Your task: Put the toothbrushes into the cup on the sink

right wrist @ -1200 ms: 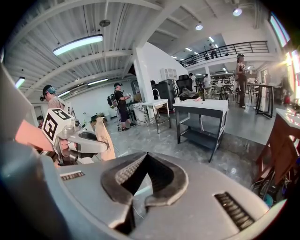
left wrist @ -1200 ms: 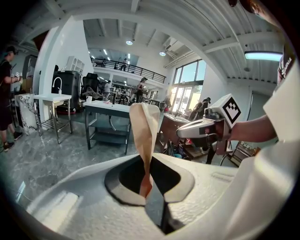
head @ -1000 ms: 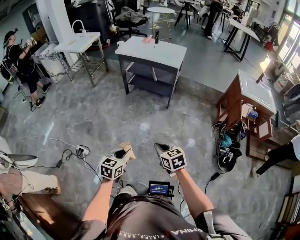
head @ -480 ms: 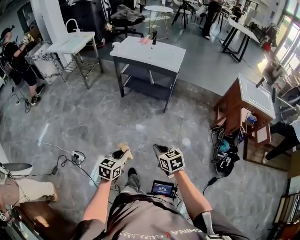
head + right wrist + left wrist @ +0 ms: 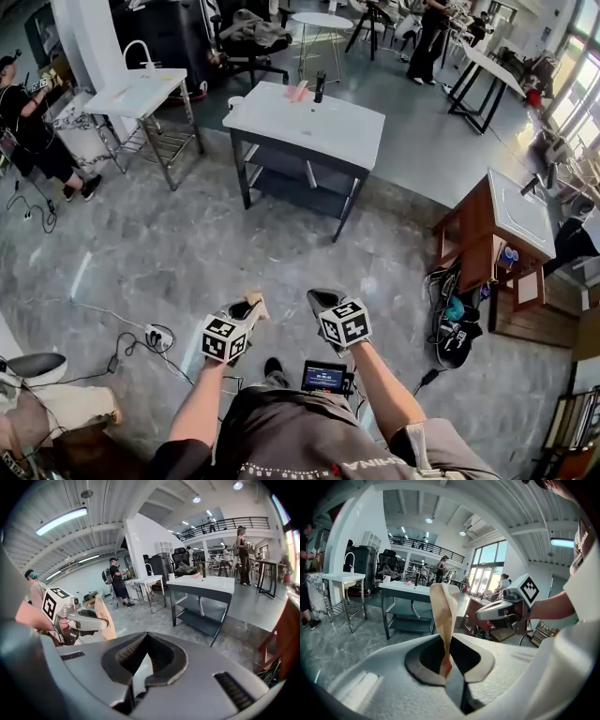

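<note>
My left gripper [image 5: 246, 305] is shut on a flat tan paper packet [image 5: 251, 300], which sticks up between its jaws [image 5: 444, 616]. My right gripper [image 5: 323, 300] hangs beside it, shut with nothing in it; its own view [image 5: 140, 665] shows only floor beyond the jaws. Both are held at waist height over the grey floor. Ahead stands a dark table with a white sink top [image 5: 309, 117], bearing a black faucet [image 5: 320, 87], a pink thing [image 5: 297, 91] and a white cup [image 5: 235, 101]. I cannot make out any toothbrushes.
A second white sink stand [image 5: 136, 92] is at the far left, with a person [image 5: 28, 122] beside it. A wooden cabinet with a white top [image 5: 497, 216] and bags [image 5: 455, 323] stand at the right. Cables and a power strip [image 5: 155, 333] lie on the floor.
The person has walked on, so the floor and furniture have shifted in view and the sink table looks slightly nearer. Both grippers keep their pose; the packet stays held.
</note>
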A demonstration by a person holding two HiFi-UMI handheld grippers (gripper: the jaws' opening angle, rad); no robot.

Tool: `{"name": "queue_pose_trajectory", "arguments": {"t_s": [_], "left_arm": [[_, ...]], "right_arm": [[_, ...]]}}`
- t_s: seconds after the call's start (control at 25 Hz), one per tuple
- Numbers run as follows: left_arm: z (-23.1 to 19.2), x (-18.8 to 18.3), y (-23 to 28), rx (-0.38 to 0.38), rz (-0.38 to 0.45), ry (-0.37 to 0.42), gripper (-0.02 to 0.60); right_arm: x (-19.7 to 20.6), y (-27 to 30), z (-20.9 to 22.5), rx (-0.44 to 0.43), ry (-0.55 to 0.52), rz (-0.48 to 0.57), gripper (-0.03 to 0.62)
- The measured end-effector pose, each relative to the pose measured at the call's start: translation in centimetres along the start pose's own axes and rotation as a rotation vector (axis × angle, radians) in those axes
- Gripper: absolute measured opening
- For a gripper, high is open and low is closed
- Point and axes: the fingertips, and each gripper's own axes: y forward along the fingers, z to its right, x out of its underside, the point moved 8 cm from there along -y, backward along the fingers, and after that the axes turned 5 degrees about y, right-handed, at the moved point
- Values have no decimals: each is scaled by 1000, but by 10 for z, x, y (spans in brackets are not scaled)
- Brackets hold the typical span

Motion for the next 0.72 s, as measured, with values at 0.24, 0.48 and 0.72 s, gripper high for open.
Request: {"name": "queue_pose_trajectory", "arguments": {"t_s": [0.24, 0.48, 0.72], "left_arm": [[-57, -21, 14, 20, 5, 15, 38], [-97, -33, 36, 19, 8, -5, 38], [-137, -48, 67, -5, 6, -27, 38]], "right_arm": [[-50, 40, 8, 18, -3, 25, 8], [-80, 76, 23, 11, -4, 15, 8], [-110, 122, 50, -20, -18, -5, 8]]}}
